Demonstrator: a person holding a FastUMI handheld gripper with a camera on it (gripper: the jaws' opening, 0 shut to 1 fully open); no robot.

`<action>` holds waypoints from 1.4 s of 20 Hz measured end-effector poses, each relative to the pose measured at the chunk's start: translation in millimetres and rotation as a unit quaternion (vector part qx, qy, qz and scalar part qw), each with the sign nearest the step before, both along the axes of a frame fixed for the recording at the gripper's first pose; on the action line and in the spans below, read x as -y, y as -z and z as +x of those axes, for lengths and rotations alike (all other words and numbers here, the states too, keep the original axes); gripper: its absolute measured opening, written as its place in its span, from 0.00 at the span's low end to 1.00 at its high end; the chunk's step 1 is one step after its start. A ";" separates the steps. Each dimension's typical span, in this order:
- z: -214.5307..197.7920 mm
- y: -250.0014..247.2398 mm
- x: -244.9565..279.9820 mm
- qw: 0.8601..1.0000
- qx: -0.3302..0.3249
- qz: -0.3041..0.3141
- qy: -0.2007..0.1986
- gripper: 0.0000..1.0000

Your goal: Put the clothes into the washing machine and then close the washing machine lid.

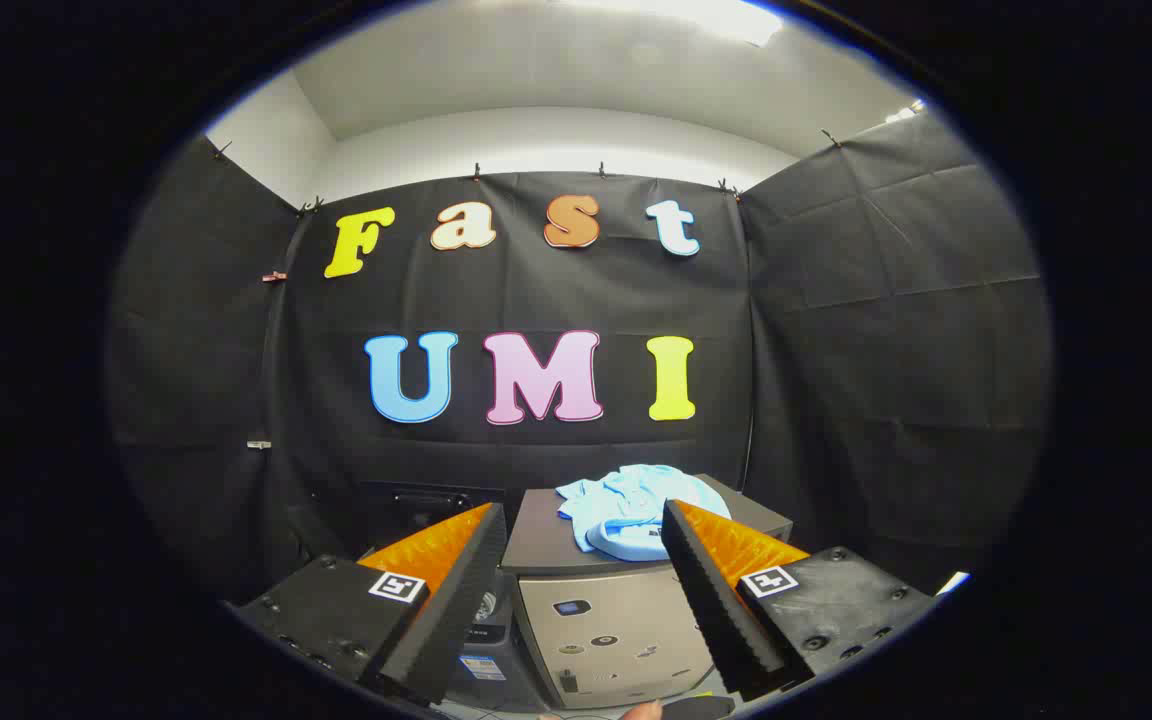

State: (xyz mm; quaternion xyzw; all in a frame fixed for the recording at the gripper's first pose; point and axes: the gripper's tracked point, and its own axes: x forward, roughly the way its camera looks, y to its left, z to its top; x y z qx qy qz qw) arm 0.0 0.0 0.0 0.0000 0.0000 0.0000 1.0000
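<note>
Hand-held gripper [584, 560] spread, empty | clothes [626, 505] atop washing machine [606, 630] beyond

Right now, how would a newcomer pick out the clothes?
Beyond the open gripper stands a grey box-shaped machine with a dark flat top. The clothes lie crumpled on that top, by the right-hand finger: the one pale blue, soft thing there.

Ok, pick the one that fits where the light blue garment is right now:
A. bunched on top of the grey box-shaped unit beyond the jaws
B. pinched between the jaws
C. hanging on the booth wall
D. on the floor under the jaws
A: the light blue garment lies crumpled on the flat top of the grey unit, ahead of the gripper, whose jaws stand open and hold nothing.
</note>
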 end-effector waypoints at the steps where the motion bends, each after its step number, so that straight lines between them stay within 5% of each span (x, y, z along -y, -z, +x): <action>1: -0.1 -0.5 1.6 1.000 0.000 0.001 0.002 0.99; 17: 8.3 -3.2 9.4 1.000 -0.002 0.009 -0.002 0.99; 28: 91.9 3.6 21.5 0.996 -0.086 0.024 -0.021 0.99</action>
